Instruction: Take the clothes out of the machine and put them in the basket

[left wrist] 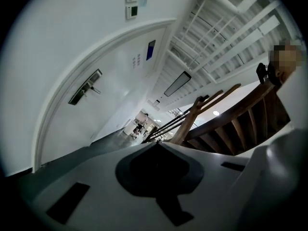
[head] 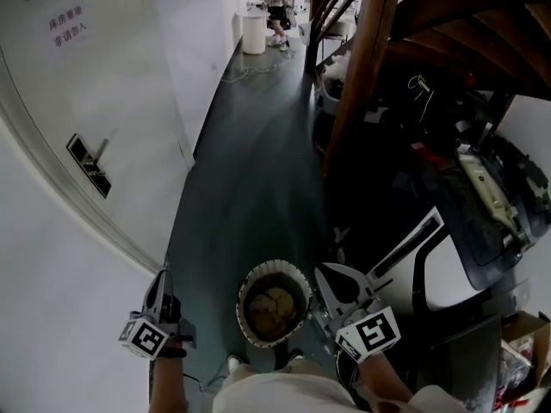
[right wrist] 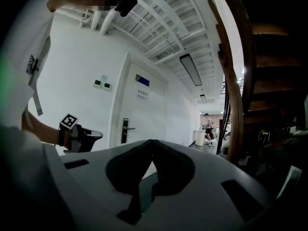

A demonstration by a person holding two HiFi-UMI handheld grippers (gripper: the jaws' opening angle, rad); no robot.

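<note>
- The left gripper [left wrist: 156, 144] is shown with its jaws pressed together tip to tip. Nothing is held between them, and it is pointed level along a corridor.
- The right gripper [right wrist: 151, 141] is likewise closed at the tips and empty. It is pointed level, with a white door [right wrist: 142, 114] ahead.
- In the head view, a round white-rimmed basket [head: 274, 266] is seen on the dark floor [head: 250, 170] between the two grippers. Crumpled tan clothes [head: 274, 310] are already lying in it.
- To the right, beneath a wooden staircase [head: 370, 76], a rounded white body with black trim [head: 448, 274] is seen amid dark clutter. Whether this is the machine cannot be told, and no open drum is shown.
- Judgement: a load appears to have been delivered, so the machine is probably to be checked next for leftover clothes.
- For that to be done well, the jaws should be opened before the drum is entered. One garment should be pinched at a thick fold, lifted clear of the door rim, and released only once it is over the basket.
</note>
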